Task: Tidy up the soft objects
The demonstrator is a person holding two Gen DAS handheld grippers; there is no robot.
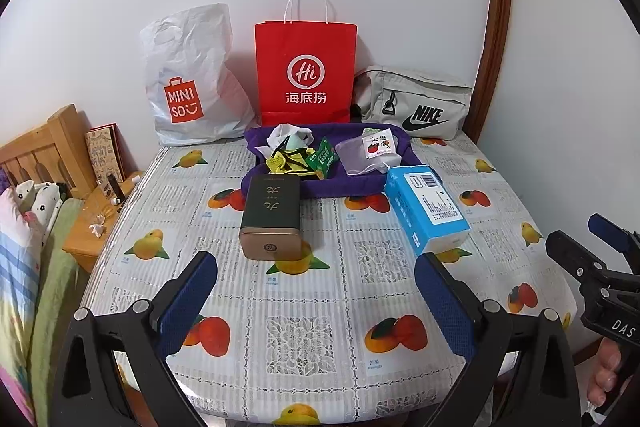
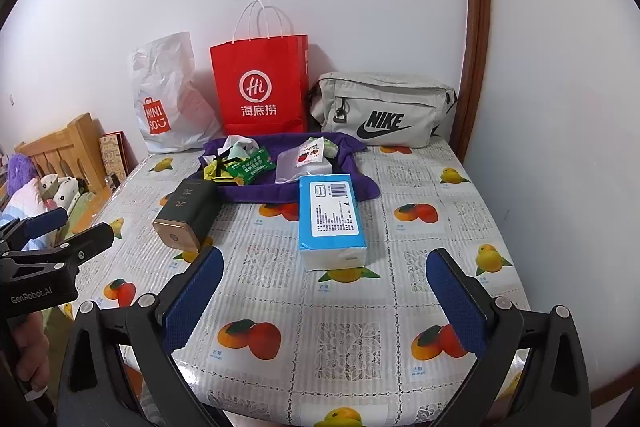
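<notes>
While both of my tools hover low over the near edge of the fruit-print desk (image 1: 304,343), my left gripper (image 1: 316,303) and my right gripper (image 2: 326,301) are spread wide and empty, I judge ready to pick. Just ahead lie the dark green tin with a gold end (image 1: 272,221) and the soft blue-wrapped tissue pack (image 2: 332,219). Behind them, the purple fabric tray (image 1: 340,185) gathers small packets, and three bags lean on the wall.
</notes>
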